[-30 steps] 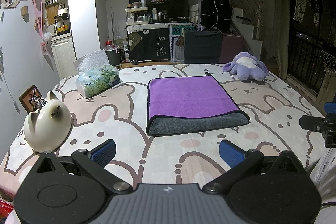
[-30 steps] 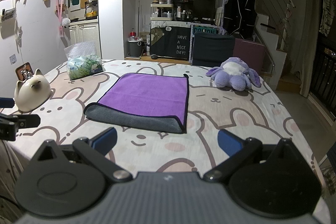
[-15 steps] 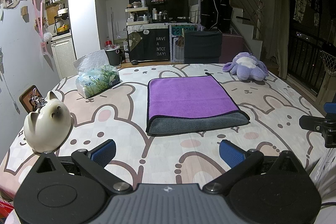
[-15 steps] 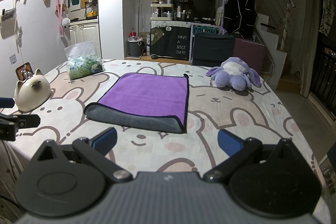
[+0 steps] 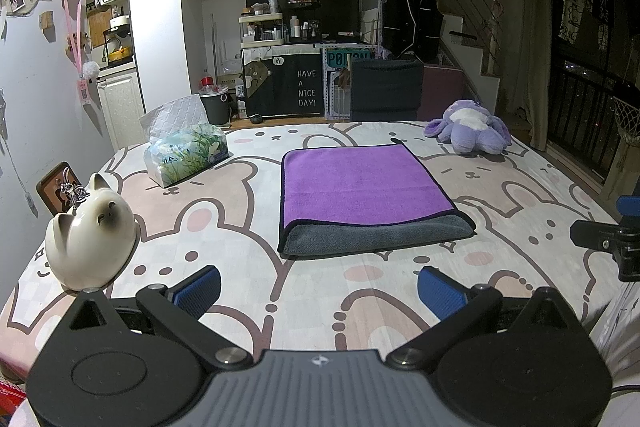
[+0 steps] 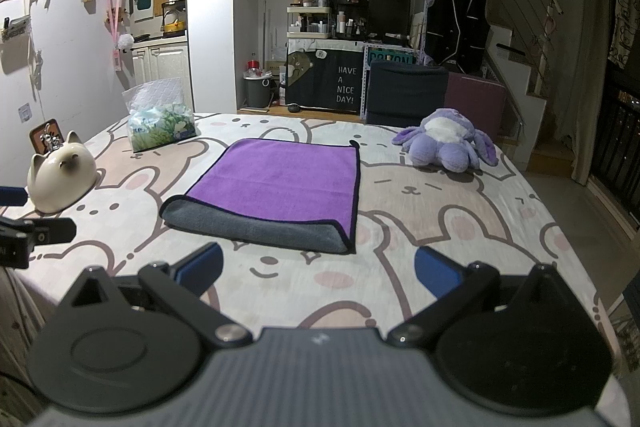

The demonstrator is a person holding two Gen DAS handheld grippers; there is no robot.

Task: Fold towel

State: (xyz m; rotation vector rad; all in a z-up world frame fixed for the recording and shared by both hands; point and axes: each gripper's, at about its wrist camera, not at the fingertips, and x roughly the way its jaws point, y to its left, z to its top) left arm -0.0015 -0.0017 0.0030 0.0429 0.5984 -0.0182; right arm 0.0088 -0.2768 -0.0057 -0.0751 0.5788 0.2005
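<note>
— Purple-and-grey microfibre towel (image 5: 366, 201), where does it lie?

— It lies flat in the middle of the rabbit-print tablecloth (image 5: 248, 291), apparently already doubled over once: the purple face is up and a grey strip shows along the near edge. It sits apart from both grippers.

— How would it handle?

— It looks soft, light and limp, so it should drape and sag if lifted by a single point. The plush pile likely grips the cloth a little. The near corners of the black-bound hem seem the best places to pinch, one per gripper.

— And the claws?

— The left gripper (image 5: 318, 289) has its blue pads spread wide over bare cloth, holding nothing. The right gripper (image 6: 316, 267) is likewise spread and empty.

— What is hard to make out?

— The layers at the grey edge cannot be counted. The towel's underside and far hem are not readable. In the left wrist view the right gripper is cut off by the frame's right edge.
</note>
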